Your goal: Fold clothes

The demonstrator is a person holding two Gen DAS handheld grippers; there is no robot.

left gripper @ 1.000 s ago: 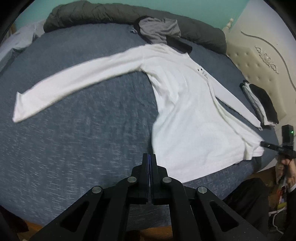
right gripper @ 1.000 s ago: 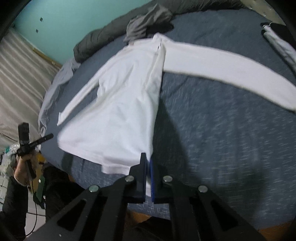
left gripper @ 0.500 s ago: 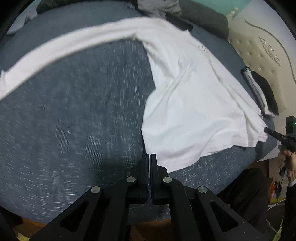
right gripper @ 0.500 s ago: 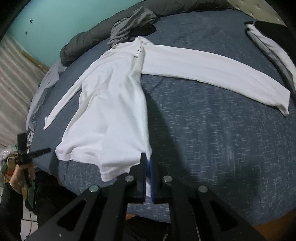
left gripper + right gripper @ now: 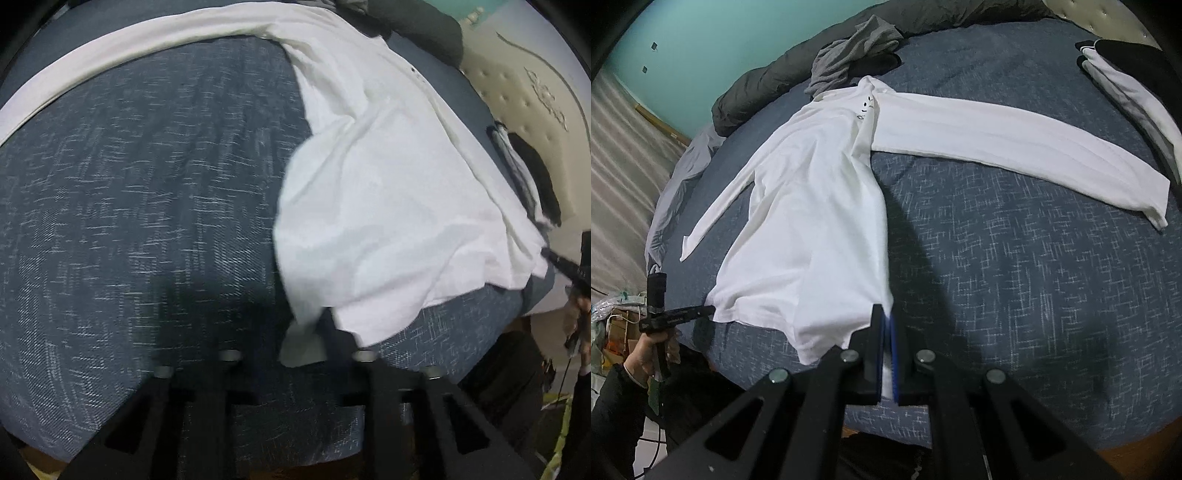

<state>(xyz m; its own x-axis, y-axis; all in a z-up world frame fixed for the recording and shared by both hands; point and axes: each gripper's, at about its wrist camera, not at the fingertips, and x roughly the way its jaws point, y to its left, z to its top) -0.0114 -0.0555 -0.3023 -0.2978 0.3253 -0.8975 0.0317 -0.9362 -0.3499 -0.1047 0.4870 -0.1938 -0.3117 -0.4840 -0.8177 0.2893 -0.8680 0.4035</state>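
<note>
A white long-sleeved shirt (image 5: 812,229) lies spread on the blue bedspread (image 5: 1015,295), both sleeves out to the sides. My right gripper (image 5: 886,328) is shut on one bottom hem corner, and white cloth shows between its blue pads. In the left wrist view the shirt (image 5: 388,206) fills the right side. My left gripper (image 5: 299,328) hovers low over the bed with its jaws apart, and the other hem corner lies loose between them. The same left gripper (image 5: 698,312) shows from the side, touching that corner. My right gripper (image 5: 557,260) appears at the far hem.
A dark grey duvet (image 5: 768,85) and a crumpled grey garment (image 5: 849,59) lie beyond the collar. A folded black-and-white stack (image 5: 1134,96) sits by the padded headboard (image 5: 535,92). The bed edge runs just under both grippers. A person's hand (image 5: 650,354) holds the left gripper.
My left gripper has dropped close to the bed and opened, letting the hem corner go. The shirt has settled flatter. The right gripper stays shut on its corner.
</note>
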